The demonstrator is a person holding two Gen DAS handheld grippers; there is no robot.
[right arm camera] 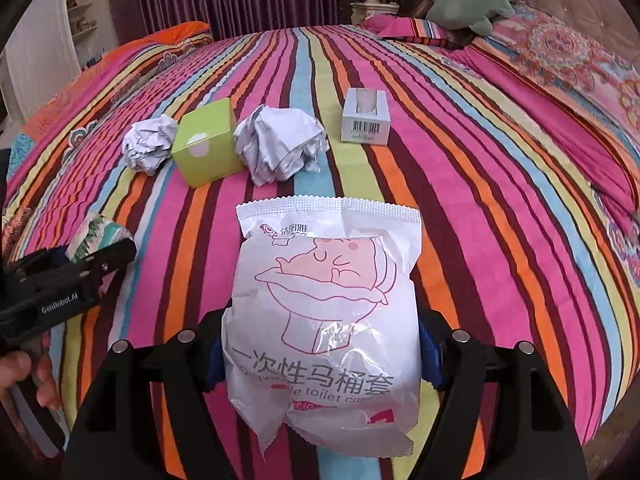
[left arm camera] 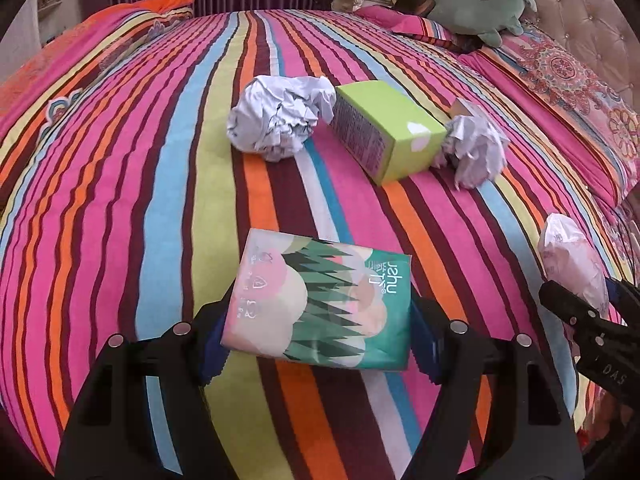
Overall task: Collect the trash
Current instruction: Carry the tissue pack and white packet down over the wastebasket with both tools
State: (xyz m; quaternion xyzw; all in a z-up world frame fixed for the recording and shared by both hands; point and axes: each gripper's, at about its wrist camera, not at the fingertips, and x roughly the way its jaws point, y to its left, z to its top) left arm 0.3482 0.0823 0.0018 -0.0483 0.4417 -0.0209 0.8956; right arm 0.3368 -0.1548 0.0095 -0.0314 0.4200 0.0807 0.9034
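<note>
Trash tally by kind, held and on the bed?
Crumpled paper balls: 2
Boxes: 2, green box, small white box
Soft packs: 2, tissue pack in left claw, toilet-cover pack in right claw
Total: 6

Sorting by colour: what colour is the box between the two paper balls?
Lime green box, clearest in the right wrist view.
</note>
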